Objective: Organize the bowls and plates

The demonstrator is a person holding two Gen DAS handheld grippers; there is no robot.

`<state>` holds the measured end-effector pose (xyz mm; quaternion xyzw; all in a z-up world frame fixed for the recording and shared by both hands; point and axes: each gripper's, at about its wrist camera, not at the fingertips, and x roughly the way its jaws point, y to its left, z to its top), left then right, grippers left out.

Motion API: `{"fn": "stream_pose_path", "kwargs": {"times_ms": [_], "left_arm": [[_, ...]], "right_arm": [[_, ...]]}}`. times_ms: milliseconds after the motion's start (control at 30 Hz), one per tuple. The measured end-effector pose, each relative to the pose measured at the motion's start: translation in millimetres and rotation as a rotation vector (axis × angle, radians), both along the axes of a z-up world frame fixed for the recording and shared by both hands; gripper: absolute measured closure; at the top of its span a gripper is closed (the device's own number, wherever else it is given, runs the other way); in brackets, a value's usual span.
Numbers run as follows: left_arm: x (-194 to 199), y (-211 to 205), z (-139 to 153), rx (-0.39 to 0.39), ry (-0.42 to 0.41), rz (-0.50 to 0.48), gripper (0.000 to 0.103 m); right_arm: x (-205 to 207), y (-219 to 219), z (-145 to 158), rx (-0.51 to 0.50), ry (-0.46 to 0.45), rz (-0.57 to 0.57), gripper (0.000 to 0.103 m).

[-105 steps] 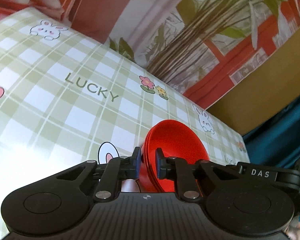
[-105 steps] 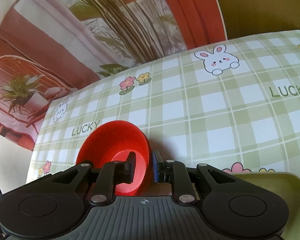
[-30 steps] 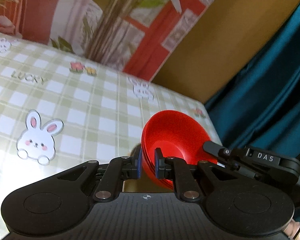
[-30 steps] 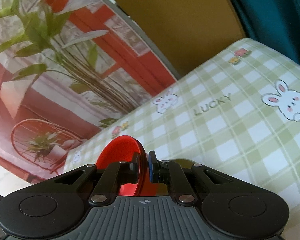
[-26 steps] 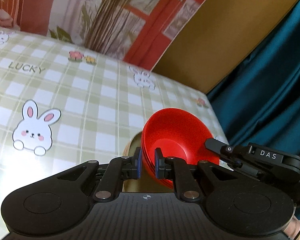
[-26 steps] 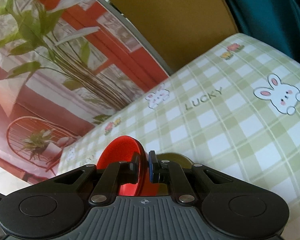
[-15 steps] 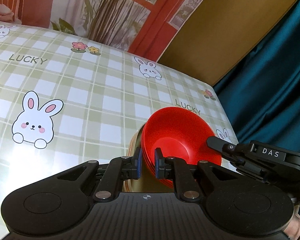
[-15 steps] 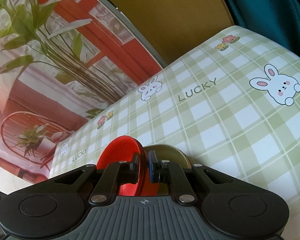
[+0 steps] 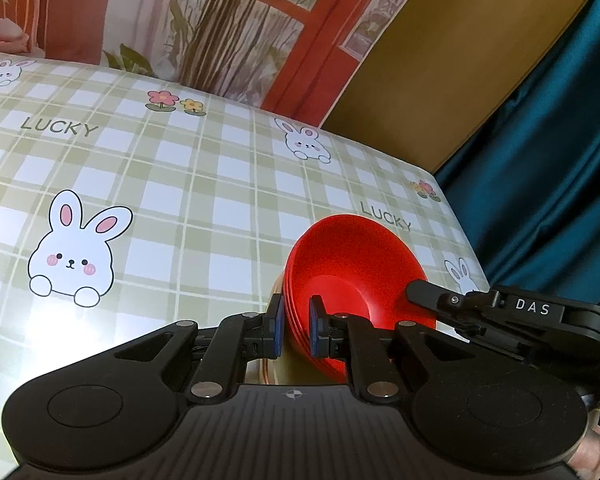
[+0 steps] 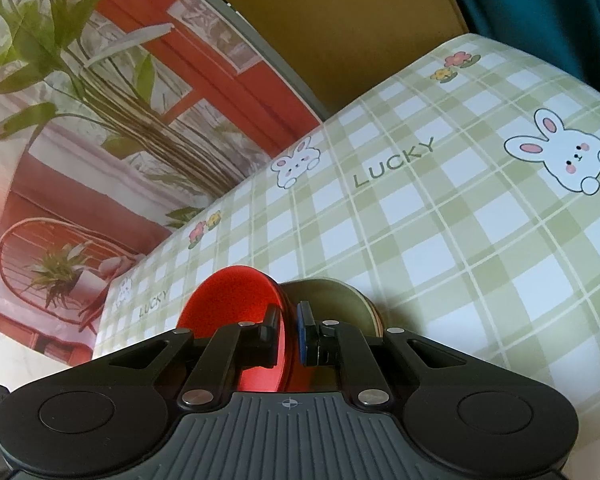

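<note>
Left wrist view: the left gripper sits low in the centre of the frame, jaws nearly closed, blue pads pinching the near rim of the red bowls; the ridged edge shows several bowls nested together, tilted so the opening faces right and away; the stack fills the lower middle of the frame, over the tablecloth; behind and below the bowls, at the bottom centre, a sliver of olive plate peeks out just beside the left pad; from the lower right the right gripper reaches in, one black finger lying inside the far side of the bowl, "DAS" printed on its arm.

Right wrist view: the right gripper is bottom centre, jaws almost together, one black finger inside the red bowls and the blue pad on the outside, clamped on the rim; the bowls lean to the left of centre; the olive plate shows just right of them, behind the blue pad, and whether bowl and plate touch I cannot tell; the checked tablecloth with rabbits and "LUCKY" spreads across the right half of the frame; a plant poster fills the upper left; a teal curtain sits in the upper right corner.
</note>
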<state>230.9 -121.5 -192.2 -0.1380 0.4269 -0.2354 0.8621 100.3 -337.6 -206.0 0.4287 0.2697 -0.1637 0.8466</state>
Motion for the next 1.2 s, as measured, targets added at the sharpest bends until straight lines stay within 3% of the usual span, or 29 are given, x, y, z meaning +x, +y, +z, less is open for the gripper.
{"fn": "stream_pose_path", "kwargs": {"times_ms": [800, 867, 1000, 1100, 1200], "left_arm": [[-1.4, 1.8, 2.7, 0.004, -0.018, -0.010, 0.089], [-2.2, 2.2, 4.4, 0.008, -0.027, -0.010, 0.089], [-3.1, 3.9, 7.7, 0.014, -0.039, -0.010, 0.088], [-5.6, 5.6, 11.1, 0.011, -0.051, -0.016, 0.083], [-8.9, 6.1, 16.7, 0.010, -0.073, -0.024, 0.070]], "right_arm": [[-2.2, -3.0, 0.9, -0.015, 0.016, -0.010, 0.093], [-2.2, -2.8, 2.7, -0.027, 0.023, -0.008, 0.085], [-2.5, -0.5, 9.0, -0.061, 0.031, -0.007, 0.082], [-4.1, 2.0, 14.9, -0.095, 0.037, -0.009, 0.077], [-5.6, 4.3, 20.1, -0.116, 0.040, -0.010, 0.075]]}}
